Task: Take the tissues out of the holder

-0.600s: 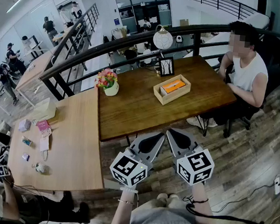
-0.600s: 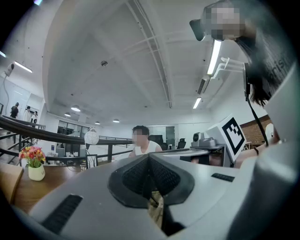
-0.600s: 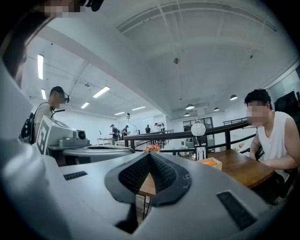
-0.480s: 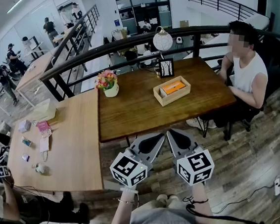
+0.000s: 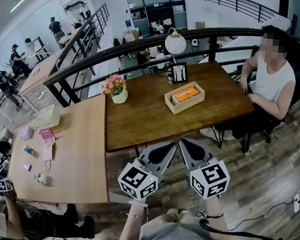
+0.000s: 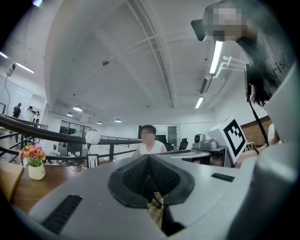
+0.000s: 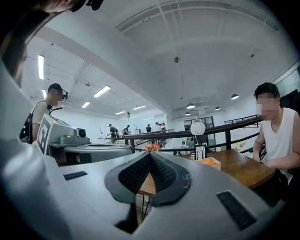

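Over on the dark wooden table [image 5: 139, 118], toward its far side, sits the wooden holder [image 5: 174, 104] with the tissues [image 5: 186, 92] lying flat inside, an orange-topped pack. It also shows small and distant in the right gripper view [image 7: 209, 162]. A seated person [image 5: 274, 76] is at the table's right end; a flower pot [image 5: 116, 89], a small picture frame [image 5: 178, 72] and a globe lamp [image 5: 174, 41] stand near the back edge. Both tools are held low at the near table edge, well apart from the holder. The left gripper [image 5: 164, 149] has its pads pressed together at the tip with nothing between them, and the right gripper [image 5: 189, 146] is the same, tips meeting and empty. The task looks not yet begun; the reach across the table comes first. Handling guess: the pack looks light and soft, probably a slick plastic wrap, so it should squash and may slip under a hard pinch. The holder looks light too and could lift or slide with it. The best hold is likely across the pack's narrow width near one end, or on an edge that stands proud of the rim, with the other tool pressing down on the holder wall. I can't tell from here how snugly the pack fits — a tight fit would call for tilting one end up first.
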A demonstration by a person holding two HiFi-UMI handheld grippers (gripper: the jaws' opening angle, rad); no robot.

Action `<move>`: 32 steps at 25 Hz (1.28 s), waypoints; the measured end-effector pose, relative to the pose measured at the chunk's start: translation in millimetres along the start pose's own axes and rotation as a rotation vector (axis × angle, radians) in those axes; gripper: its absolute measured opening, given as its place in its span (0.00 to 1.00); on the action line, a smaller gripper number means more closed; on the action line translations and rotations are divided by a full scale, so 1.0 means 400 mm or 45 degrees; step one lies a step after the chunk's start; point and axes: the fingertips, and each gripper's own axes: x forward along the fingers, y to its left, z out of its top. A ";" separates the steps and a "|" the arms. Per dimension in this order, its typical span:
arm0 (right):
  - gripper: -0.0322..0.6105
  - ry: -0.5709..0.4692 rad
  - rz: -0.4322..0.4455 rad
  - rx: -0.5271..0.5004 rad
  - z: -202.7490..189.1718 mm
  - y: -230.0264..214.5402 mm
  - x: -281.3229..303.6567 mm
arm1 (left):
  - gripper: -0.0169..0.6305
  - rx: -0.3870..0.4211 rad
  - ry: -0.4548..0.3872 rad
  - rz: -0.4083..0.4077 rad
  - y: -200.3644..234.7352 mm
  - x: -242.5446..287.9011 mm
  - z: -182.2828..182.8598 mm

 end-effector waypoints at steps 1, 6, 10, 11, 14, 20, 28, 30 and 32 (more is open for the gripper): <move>0.07 -0.004 0.004 0.006 -0.001 -0.005 -0.002 | 0.04 -0.003 -0.002 0.004 0.000 0.004 -0.001; 0.07 -0.049 0.039 0.069 0.005 -0.026 -0.008 | 0.04 -0.018 -0.001 0.038 -0.004 0.023 -0.007; 0.07 -0.042 0.056 0.094 -0.011 -0.046 0.005 | 0.04 -0.028 0.007 0.080 0.012 0.033 -0.022; 0.07 -0.031 0.064 0.092 -0.017 -0.048 0.012 | 0.04 -0.037 0.009 0.091 0.021 0.038 -0.027; 0.07 0.003 0.084 0.104 -0.029 -0.075 0.036 | 0.04 -0.050 0.019 0.100 0.037 0.071 -0.037; 0.07 0.012 0.094 0.123 -0.020 -0.161 0.115 | 0.04 -0.040 0.020 0.093 0.108 0.154 -0.036; 0.07 0.034 0.079 0.119 0.006 -0.278 0.235 | 0.04 -0.046 0.020 0.046 0.226 0.280 -0.034; 0.07 0.045 0.078 0.105 0.013 -0.299 0.267 | 0.04 -0.047 0.018 0.042 0.261 0.303 -0.031; 0.07 0.061 0.081 0.091 0.017 -0.317 0.295 | 0.04 -0.050 0.011 0.041 0.293 0.322 -0.027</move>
